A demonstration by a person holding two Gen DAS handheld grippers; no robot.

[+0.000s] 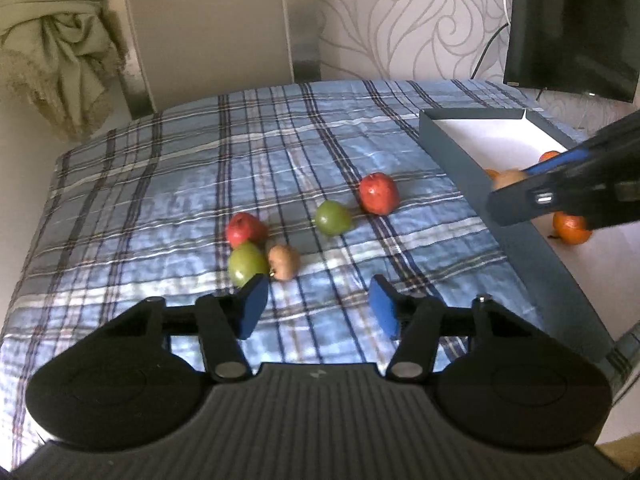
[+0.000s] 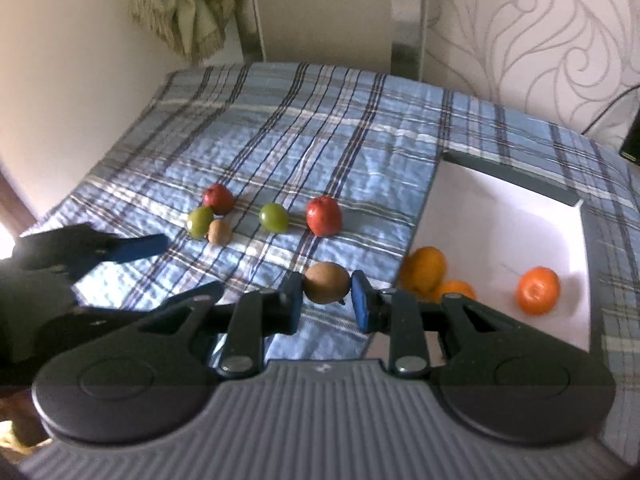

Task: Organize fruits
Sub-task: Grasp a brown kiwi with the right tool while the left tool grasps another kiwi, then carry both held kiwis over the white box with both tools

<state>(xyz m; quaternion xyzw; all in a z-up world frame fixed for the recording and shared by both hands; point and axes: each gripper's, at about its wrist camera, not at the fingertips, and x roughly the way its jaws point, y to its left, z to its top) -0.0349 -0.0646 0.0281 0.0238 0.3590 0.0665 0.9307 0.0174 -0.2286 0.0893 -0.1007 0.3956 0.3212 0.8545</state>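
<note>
My left gripper's near blue pad hid the lower edge of the round green fruit beside it. From that camera my blurred black right gripper covered part of the round orange fruit in the shallow grey-walled white tray, whose right end the frame cut off. Two more orange fruits by the tray's near left wall were smeared.

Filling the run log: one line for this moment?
right claw: shut on kiwi | left claw: open, empty | tray: three oranges | cloth: five fruits
</note>
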